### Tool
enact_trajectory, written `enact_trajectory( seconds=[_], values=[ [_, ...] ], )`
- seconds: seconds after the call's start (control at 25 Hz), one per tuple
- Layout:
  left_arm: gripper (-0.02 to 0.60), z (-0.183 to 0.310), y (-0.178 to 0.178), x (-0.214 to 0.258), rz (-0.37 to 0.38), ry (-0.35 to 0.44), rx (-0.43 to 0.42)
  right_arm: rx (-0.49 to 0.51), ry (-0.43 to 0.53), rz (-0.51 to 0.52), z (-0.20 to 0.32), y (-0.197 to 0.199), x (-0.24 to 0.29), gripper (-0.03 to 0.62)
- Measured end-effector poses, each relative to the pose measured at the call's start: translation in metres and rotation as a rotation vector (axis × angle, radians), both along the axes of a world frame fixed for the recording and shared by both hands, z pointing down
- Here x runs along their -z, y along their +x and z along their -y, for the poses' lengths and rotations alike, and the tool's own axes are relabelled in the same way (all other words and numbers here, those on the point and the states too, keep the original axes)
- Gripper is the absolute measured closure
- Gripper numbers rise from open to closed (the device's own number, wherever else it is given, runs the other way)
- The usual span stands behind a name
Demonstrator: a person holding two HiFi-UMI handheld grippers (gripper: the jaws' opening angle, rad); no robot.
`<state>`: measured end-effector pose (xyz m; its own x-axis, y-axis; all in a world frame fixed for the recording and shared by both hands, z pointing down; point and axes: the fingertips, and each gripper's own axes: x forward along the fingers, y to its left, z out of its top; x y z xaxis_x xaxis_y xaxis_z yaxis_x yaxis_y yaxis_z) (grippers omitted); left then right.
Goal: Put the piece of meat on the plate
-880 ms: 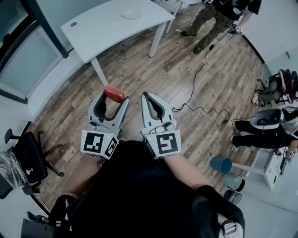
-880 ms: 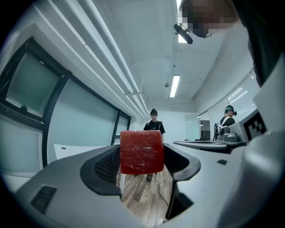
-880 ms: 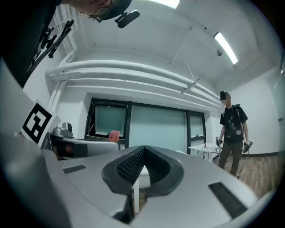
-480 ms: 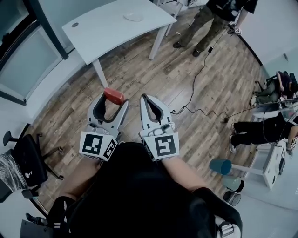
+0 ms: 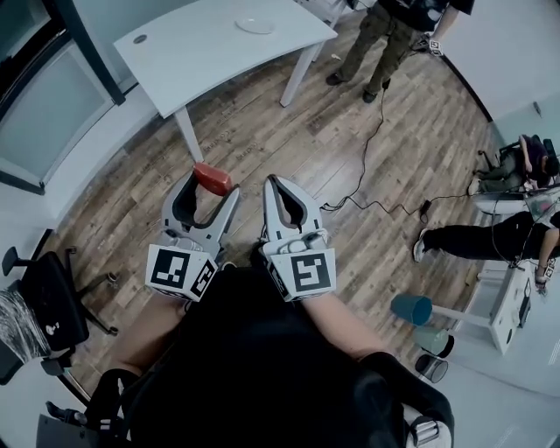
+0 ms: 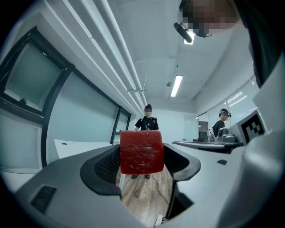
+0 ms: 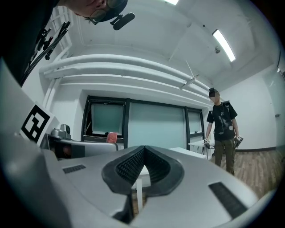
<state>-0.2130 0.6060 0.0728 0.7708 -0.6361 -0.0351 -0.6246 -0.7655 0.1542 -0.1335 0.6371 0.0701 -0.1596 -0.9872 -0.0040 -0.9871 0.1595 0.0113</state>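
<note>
A red block of meat (image 5: 213, 178) hangs above the wooden floor, pinched between the tips of my left gripper (image 5: 211, 184), which is shut on it. In the left gripper view the meat (image 6: 141, 151) fills the gap between the two jaws of that gripper (image 6: 142, 156). Just to its right my right gripper (image 5: 273, 185) is shut with nothing in it; its ribbed pads (image 7: 133, 167) meet at the tip. The small white plate (image 5: 255, 25) lies on the far end of a white table (image 5: 201, 48), well ahead of both grippers.
The table's white legs (image 5: 185, 131) stand just beyond the meat. A person (image 5: 385, 35) stands past the table's right end, and a black cable (image 5: 367, 166) runs over the floor. Another person (image 5: 490, 236) sits at the right, and an office chair (image 5: 44, 297) stands at the left.
Both grippers keep their place and the left keeps its hold on the meat. The seated person at the right has stretched their legs out to the left.
</note>
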Motion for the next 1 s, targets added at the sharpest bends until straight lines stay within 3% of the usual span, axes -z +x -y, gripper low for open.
enact_trajectory(
  seconds=[0.4, 0.76, 1.0],
  values=[
    [0.278, 0.077, 0.042, -0.019, 0.008, -0.056, 0.027, 0.014, -0.056, 0.053, 0.085, 0.055, -0.029, 0.591],
    [0.278, 0.173, 0.119, -0.014, 0.016, -0.035, 0.076, 0.086, -0.051, 0.030, 0.192, 0.128, -0.021, 0.591],
    [0.278, 0.208, 0.178, -0.010, 0.012, -0.035, 0.065, 0.158, -0.064, 0.027, 0.225, 0.162, -0.021, 0.591]
  ],
)
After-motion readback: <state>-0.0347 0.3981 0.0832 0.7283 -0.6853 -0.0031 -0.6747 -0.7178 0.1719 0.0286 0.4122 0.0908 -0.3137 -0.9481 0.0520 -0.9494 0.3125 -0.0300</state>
